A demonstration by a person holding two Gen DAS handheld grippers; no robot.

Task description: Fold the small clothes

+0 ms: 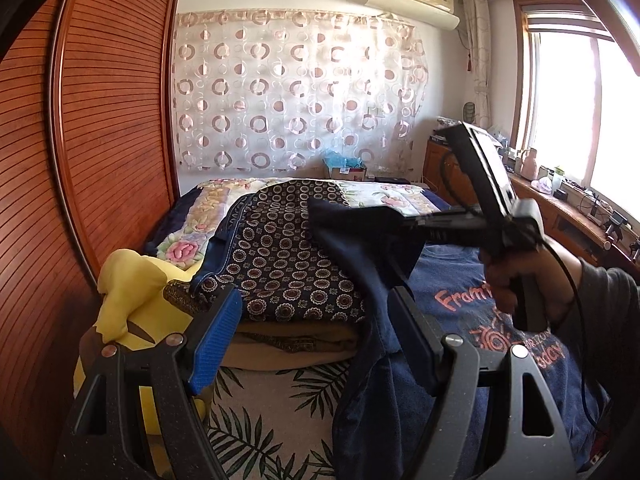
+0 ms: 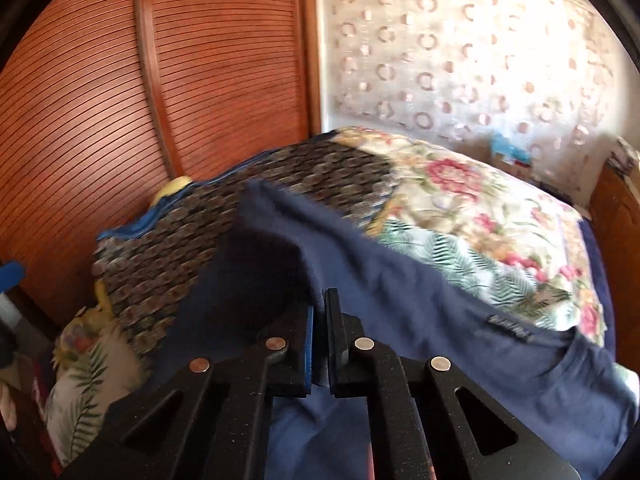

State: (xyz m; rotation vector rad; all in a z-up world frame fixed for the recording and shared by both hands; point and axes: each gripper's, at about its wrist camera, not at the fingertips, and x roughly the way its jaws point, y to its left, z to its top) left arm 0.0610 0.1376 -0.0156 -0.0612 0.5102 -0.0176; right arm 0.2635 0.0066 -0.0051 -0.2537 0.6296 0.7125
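The navy blue cotton T-shirt with orange lettering (image 1: 472, 312) lies on the bed, one edge lifted clear of the surface. The right gripper (image 1: 394, 218) reaches in level from the right side of the left wrist view, its jaws closed tight on that raised fold of cloth; a hand (image 1: 516, 276) grips its handle, a dark sleeve behind it. The left gripper (image 1: 316, 320) is angled downward with jaws standing wide, the hanging navy cloth draped over its right finger and not pinched. Just behind the shirt sits a folded dark patterned fabric with ring motifs (image 1: 288, 256) on a tan cushion. Left of it lies a yellow plush toy (image 1: 132, 304). A floral quilt (image 2: 472, 216) covers the bed beyond, beside a slatted red-brown wardrobe door (image 1: 104, 120).
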